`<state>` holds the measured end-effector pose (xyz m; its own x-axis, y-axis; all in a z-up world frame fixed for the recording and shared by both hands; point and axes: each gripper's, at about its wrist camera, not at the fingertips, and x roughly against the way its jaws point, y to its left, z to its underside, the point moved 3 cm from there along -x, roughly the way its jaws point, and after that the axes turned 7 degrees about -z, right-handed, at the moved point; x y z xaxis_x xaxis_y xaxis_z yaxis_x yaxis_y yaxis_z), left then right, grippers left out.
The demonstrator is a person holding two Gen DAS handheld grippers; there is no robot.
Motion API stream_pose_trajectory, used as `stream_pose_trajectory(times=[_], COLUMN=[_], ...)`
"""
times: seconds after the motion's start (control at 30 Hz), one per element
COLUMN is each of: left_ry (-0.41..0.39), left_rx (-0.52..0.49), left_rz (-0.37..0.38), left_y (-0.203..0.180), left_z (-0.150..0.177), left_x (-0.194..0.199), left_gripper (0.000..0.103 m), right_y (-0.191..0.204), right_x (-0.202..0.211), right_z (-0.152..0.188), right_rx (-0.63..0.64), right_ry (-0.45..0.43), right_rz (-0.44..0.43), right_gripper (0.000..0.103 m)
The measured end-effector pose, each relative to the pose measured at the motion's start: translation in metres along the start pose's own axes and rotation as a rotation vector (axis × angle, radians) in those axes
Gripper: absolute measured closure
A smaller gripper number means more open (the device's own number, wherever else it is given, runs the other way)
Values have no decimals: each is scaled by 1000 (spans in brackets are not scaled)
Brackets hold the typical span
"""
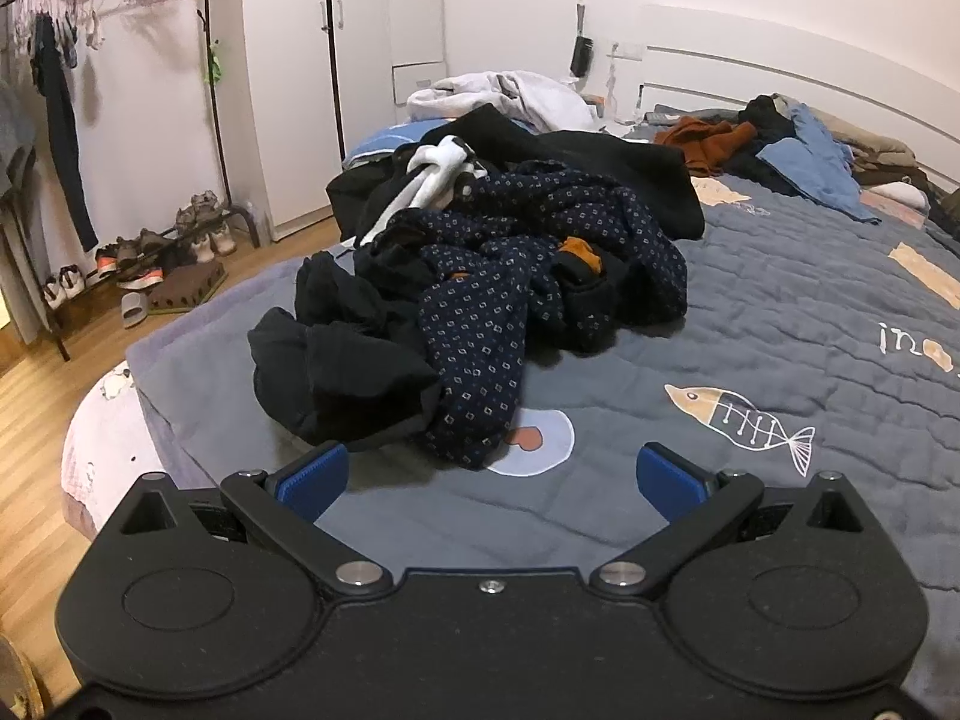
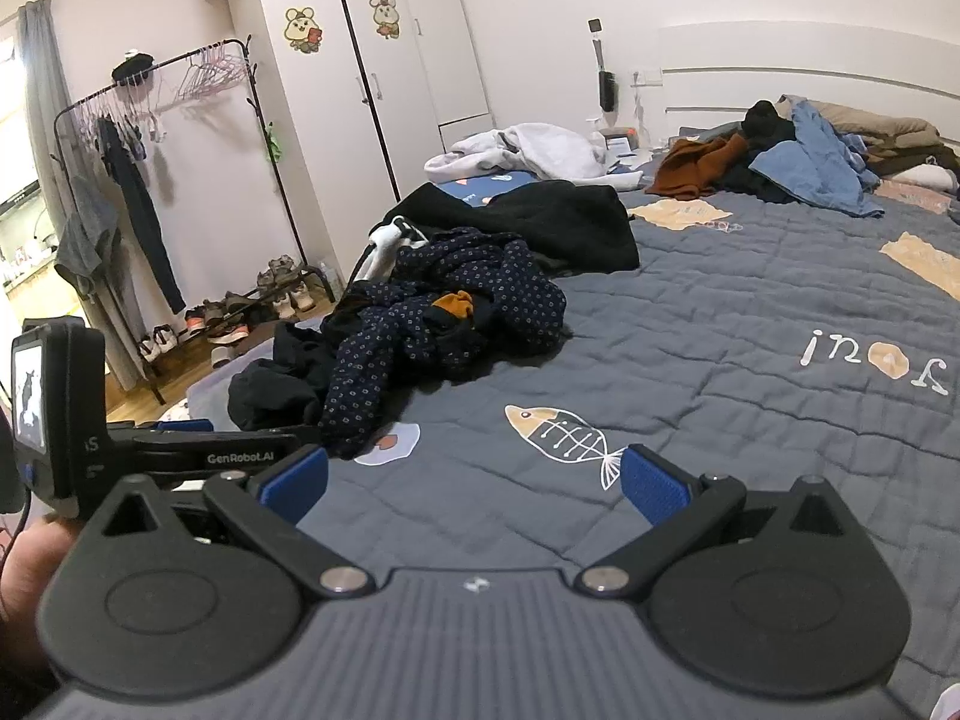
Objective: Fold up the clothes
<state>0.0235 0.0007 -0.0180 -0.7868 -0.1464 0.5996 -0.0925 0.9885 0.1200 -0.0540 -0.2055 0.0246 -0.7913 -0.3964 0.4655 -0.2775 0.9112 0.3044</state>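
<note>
A crumpled heap of dark clothes lies on the grey quilted bed. On top is a navy garment with small diamond print, with a black garment at its near left and a white piece behind. My left gripper hovers just short of the heap, open, nothing between its blue pads. My right gripper is open too, over bare quilt to the right of the heap. The left gripper's body shows at the left of the right wrist view.
Further clothes lie at the head of the bed: a white one, a rust-brown one, a blue one. A clothes rack with shoes beneath stands left of the bed on the wooden floor, beside a white wardrobe.
</note>
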Motion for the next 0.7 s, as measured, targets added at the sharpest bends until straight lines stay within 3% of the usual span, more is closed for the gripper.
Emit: stream_pose_trajectory(times=[0.7], left_ry=[-27], left_rx=[-7], left_rz=[-16], left_y=[1], left_z=[-2], left_x=[3], left_gripper=[0], right_y=[3], right_x=[2], right_z=[-1], right_rx=[11], right_ry=[-1], right_rz=[-2], right_gripper=[0])
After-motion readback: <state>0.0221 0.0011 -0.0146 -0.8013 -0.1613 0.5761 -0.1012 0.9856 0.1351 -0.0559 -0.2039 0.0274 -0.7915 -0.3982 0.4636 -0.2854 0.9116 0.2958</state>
